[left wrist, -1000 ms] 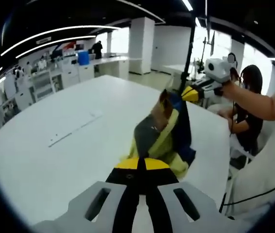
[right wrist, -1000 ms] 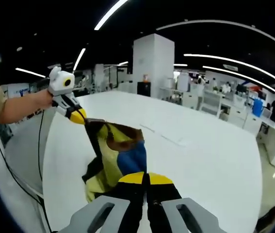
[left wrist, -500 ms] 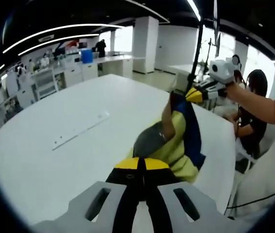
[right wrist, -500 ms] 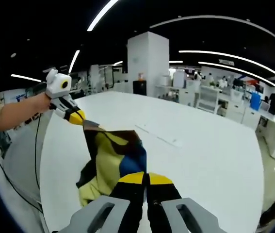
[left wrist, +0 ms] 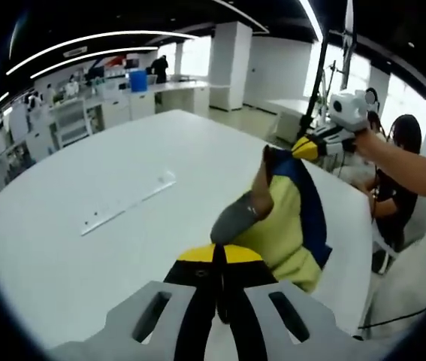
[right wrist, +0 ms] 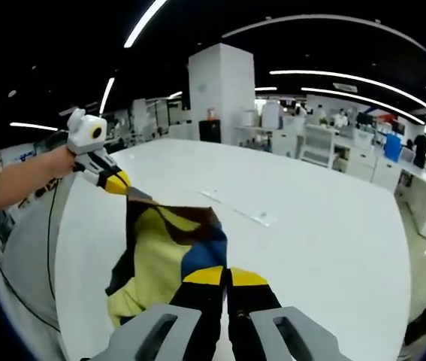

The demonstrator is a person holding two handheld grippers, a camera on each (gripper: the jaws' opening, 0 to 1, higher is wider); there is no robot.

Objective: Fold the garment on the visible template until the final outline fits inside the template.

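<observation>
the garment (left wrist: 291,218) hangs in the air above the white table (left wrist: 85,263), stretched between the two claws. it is mostly yellow, with a dark blue band, a brown patch and a grey part near the bottom.

in the left gripper view the left gripper (left wrist: 216,259) has its yellow-tipped jaws pressed together on the grey lower corner of the garment, which rises from the jaw tips up and to the right. at the far top corner the right gripper (left wrist: 308,147) pinches the blue edge, held by a hand (left wrist: 363,137) on a bare forearm.

in the right gripper view the right gripper (right wrist: 225,277) is clamped on the garment's blue and brown corner just above its jaw tips. the cloth (right wrist: 164,252) spreads away to the left and upward, where the left gripper (right wrist: 119,180) grips its dark corner, held by a hand (right wrist: 61,159).

on the table beyond the garment lies a thin pale strip (left wrist: 126,201) with small dark dots, well apart from the cloth (right wrist: 231,208).

a person in dark clothes (left wrist: 397,203) sits past the table's right edge in the left gripper view. the room is a large open space with a white pillar (right wrist: 220,94), white counters, a blue bin (left wrist: 138,80), and long curved ceiling lights (right wrist: 333,75).
</observation>
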